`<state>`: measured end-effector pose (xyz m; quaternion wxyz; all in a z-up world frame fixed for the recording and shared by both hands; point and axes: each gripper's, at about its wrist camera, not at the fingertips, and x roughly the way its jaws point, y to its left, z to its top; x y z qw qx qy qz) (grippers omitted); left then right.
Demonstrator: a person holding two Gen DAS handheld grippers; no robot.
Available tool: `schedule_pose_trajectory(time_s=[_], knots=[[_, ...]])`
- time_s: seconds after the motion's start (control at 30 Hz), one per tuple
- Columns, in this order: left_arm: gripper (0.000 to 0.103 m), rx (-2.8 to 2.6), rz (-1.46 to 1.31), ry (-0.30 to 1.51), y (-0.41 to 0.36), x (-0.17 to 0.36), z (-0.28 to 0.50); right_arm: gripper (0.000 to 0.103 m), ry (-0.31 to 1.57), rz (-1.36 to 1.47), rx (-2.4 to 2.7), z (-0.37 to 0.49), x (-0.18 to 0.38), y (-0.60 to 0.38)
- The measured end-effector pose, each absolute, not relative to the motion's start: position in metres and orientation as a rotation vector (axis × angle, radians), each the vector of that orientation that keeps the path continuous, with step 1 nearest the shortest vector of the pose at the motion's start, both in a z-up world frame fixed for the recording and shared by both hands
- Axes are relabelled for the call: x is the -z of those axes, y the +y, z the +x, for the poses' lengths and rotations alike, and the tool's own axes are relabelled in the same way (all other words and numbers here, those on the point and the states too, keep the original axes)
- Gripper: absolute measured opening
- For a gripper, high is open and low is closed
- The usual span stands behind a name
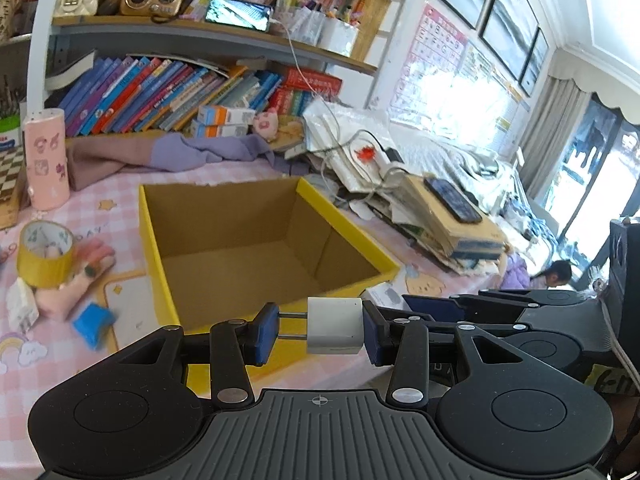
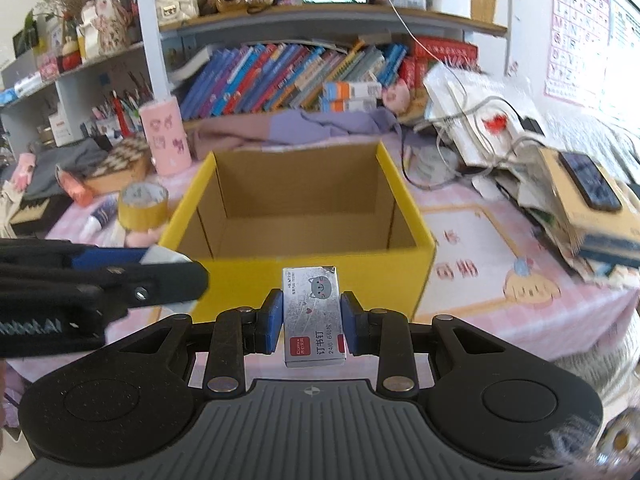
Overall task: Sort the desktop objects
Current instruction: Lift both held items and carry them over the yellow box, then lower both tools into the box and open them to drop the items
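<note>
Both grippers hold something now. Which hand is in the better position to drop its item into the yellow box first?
Probably the left. The left gripper holds the white charger already at the yellow box near rim. The right gripper with the staple box sits a little short of the front wall.

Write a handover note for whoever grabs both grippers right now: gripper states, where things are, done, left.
Left gripper: shut on the white charger plug, at the near rim of the yellow box.
Right gripper: shut on the small staple box, just short of the yellow box.
Done: both items picked up; nothing shows inside the box.
Left: drop both in, then the tape roll, blue item and second white plug on the desk left of the box.
</note>
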<state>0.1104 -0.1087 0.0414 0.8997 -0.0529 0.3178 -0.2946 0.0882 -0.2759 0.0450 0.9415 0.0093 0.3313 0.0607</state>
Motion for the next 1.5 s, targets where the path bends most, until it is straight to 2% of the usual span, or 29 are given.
schedule_pose_trajectory(time_s=[0.37,0.77,1.5], knots=[[0.042,0.508,-0.090,0.613,-0.127,-0.047,0.146,0.028,0.640,-0.059,-0.223,0.147,-0.054,-0.296],[0.042,0.393,-0.063,0.656,-0.138,-0.039,0.207,0.028,0.724,-0.094,-0.402,0.225,-0.041,-0.307],[0.042,0.323,0.252,0.890,-0.181,0.019,0.299,0.028,0.791,-0.715,-0.644,0.322,0.023,-0.261]])
